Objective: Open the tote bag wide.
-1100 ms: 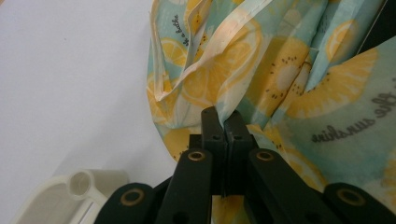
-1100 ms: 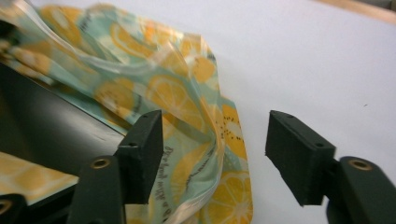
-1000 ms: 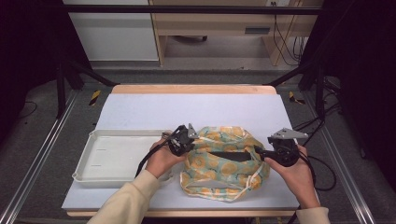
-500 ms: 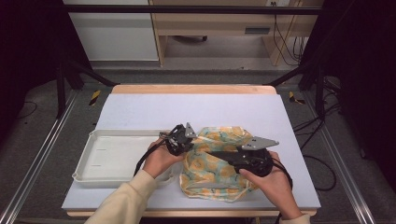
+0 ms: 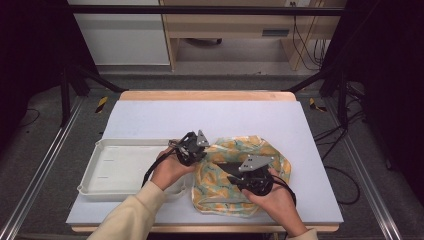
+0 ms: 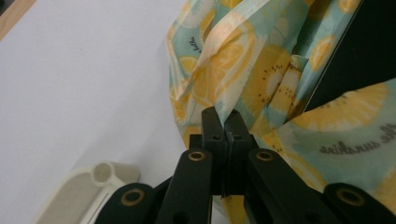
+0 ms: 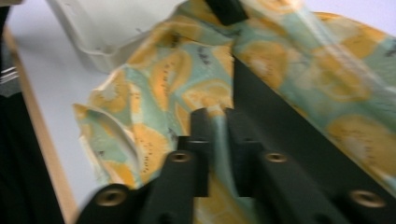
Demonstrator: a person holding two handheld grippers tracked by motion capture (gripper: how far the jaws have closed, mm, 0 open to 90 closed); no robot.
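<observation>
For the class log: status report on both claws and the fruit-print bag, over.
Left claw shut on fruit-print bag edge. Right claw just closing, bag fabric between its jaws. White tray beside bag, nothing blocking.

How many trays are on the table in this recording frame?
1. A white tray sits on the left part of the table, beside the fruit-print bag. The bag could hide something small, but no second tray shows.
</observation>
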